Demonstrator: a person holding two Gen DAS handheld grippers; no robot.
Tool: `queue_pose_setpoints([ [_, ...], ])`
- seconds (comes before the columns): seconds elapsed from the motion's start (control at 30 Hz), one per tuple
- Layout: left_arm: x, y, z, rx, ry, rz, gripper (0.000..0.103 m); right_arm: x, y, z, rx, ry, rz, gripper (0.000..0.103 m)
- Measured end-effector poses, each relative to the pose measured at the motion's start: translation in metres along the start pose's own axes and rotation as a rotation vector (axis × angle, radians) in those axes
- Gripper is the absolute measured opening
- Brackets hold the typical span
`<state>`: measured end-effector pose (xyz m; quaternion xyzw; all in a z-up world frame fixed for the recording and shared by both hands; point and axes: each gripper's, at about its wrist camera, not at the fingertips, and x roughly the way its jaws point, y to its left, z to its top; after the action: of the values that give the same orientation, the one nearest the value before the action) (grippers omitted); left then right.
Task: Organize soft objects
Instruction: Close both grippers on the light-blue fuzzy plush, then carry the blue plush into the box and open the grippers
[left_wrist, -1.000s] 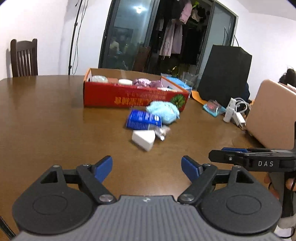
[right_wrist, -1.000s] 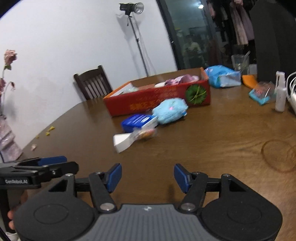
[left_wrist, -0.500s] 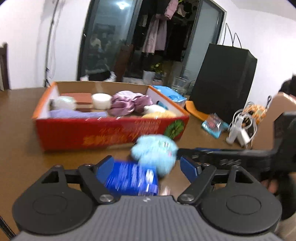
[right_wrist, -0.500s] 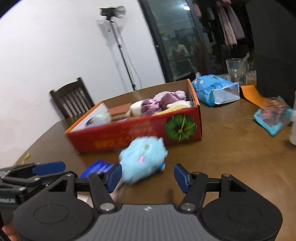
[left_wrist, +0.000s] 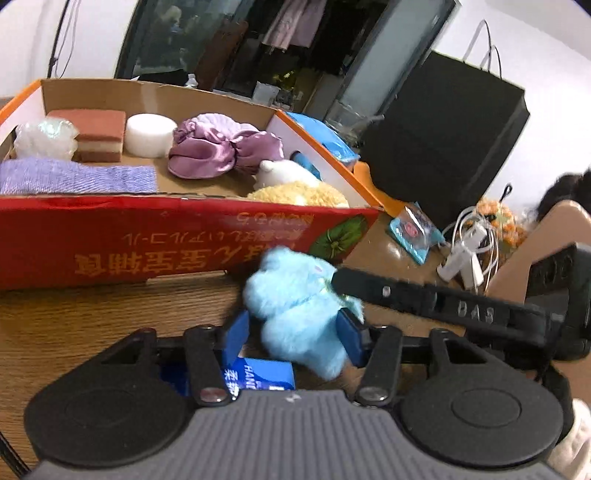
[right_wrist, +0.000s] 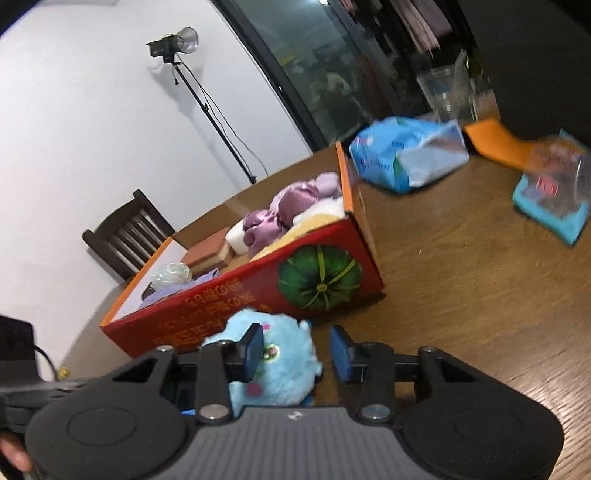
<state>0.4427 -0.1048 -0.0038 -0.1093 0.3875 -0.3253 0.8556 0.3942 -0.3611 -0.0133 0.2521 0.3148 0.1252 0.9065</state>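
Note:
A fluffy light-blue plush toy (left_wrist: 295, 306) lies on the wooden table just in front of the red cardboard box (left_wrist: 155, 240). My left gripper (left_wrist: 293, 332) is open with its blue pads on either side of the plush. My right gripper (right_wrist: 295, 350) is open too, and the plush (right_wrist: 280, 362) sits between its pads, toward the left one. The right gripper's finger crosses the left wrist view (left_wrist: 424, 295) and touches the plush's far side. A blue tissue pack (left_wrist: 258, 373) lies under the left gripper. The box (right_wrist: 266, 295) holds soft things.
In the box are a purple scrunchie (left_wrist: 218, 147), sponges (left_wrist: 99, 133), a lilac cloth (left_wrist: 74, 179) and a yellow plush (left_wrist: 299, 194). A blue wipes pack (right_wrist: 406, 155), a cup (right_wrist: 447, 92), a small blue packet (right_wrist: 554, 192) and white cables (left_wrist: 469, 243) lie to the right.
Both grippers have moved forward toward the box and come around the blue plush. Both stay open, their jaws a little narrower than before.

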Motion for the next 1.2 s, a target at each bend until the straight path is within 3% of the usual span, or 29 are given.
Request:
queue_pose_setpoints([
  [0.1,-0.001,0.002,0.000,-0.005,-0.020,-0.035,0.023,0.008,0.002,-0.004,-0.007,0.027,0.041,0.040],
  [0.17,-0.002,0.001,-0.001,0.001,-0.028,-0.050,0.018,0.009,0.000,-0.006,0.009,0.035,0.067,0.037],
  [0.43,-0.019,-0.021,0.000,0.025,-0.073,-0.080,0.013,0.001,0.004,-0.007,-0.004,0.028,0.082,0.031],
  [0.53,-0.042,-0.040,-0.009,0.061,-0.106,-0.072,0.015,-0.020,0.014,-0.011,-0.048,-0.018,0.033,0.029],
  [0.63,-0.059,-0.054,-0.024,0.097,-0.110,-0.044,0.027,-0.048,0.009,-0.023,-0.014,-0.056,0.024,0.029],
  [0.7,-0.071,-0.065,-0.036,0.113,-0.118,-0.022,0.040,-0.068,0.002,-0.035,0.034,-0.070,0.034,0.029],
  [0.87,-0.097,-0.086,-0.075,0.120,-0.117,-0.046,0.061,-0.123,0.000,-0.060,0.079,-0.065,0.150,0.029],
  [1.0,-0.114,-0.087,-0.116,0.088,-0.118,-0.027,0.067,-0.137,0.011,-0.086,0.067,0.047,0.235,0.030],
  [1.2,-0.132,-0.067,-0.141,0.003,-0.088,0.025,0.067,-0.131,0.023,-0.109,0.044,0.083,0.263,0.030],
])
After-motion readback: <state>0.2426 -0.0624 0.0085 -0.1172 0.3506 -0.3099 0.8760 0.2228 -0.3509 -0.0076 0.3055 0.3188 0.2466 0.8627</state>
